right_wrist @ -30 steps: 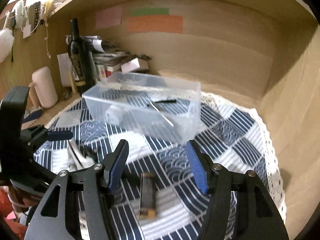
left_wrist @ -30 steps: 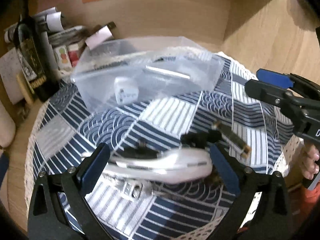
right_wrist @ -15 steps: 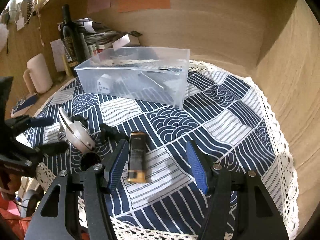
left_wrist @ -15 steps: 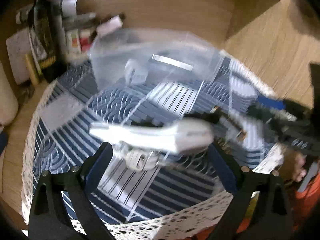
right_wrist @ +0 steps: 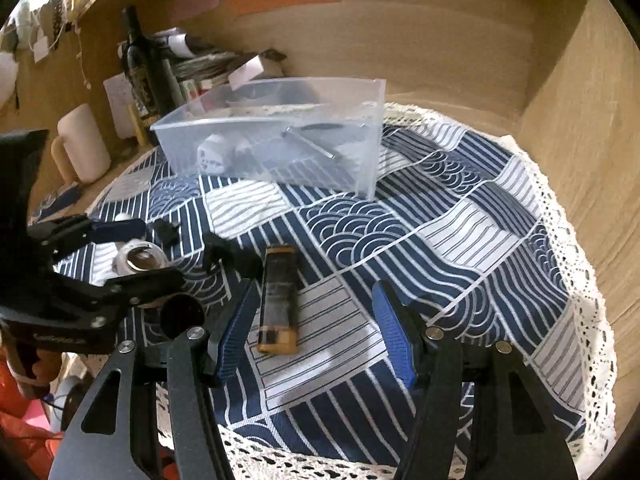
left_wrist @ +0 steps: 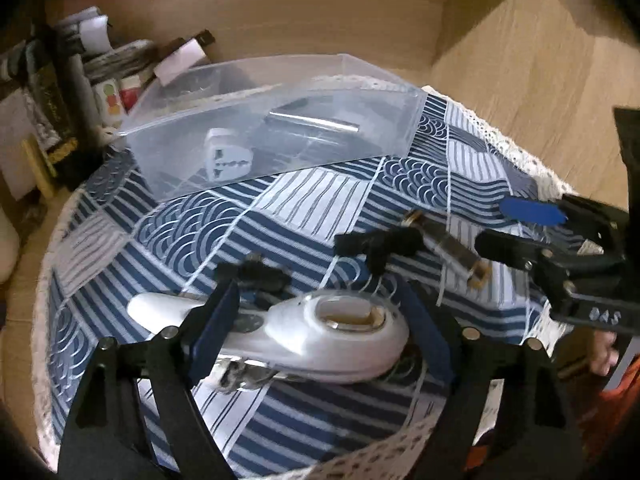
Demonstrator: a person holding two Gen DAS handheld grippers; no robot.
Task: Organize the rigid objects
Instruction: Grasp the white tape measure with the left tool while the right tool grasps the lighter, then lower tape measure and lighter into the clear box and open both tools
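Observation:
A white can opener (left_wrist: 320,332) with black knobs lies on the patterned cloth between the open fingers of my left gripper (left_wrist: 320,328); whether the pads touch it I cannot tell. In the right wrist view the left gripper (right_wrist: 120,252) straddles the opener's end (right_wrist: 138,260). A brown-and-gold lighter (right_wrist: 278,300) lies on the cloth just inside the left finger of my open, empty right gripper (right_wrist: 316,332); it also shows in the left wrist view (left_wrist: 448,248). A clear plastic bin (right_wrist: 372,120) behind holds a white plug adapter (right_wrist: 212,156) and a metal rod (right_wrist: 308,142).
A round table has a blue-and-white cloth (right_wrist: 460,232) with a lace edge. A dark wine bottle (right_wrist: 140,64), stacked papers (right_wrist: 200,64) and a cream mug (right_wrist: 80,144) stand at the back left. Wooden walls (right_wrist: 440,40) close in behind and to the right.
My left gripper has closed in around the can opener, its fingers now either side of the body. My right gripper has drawn back and lowered beside the lighter.

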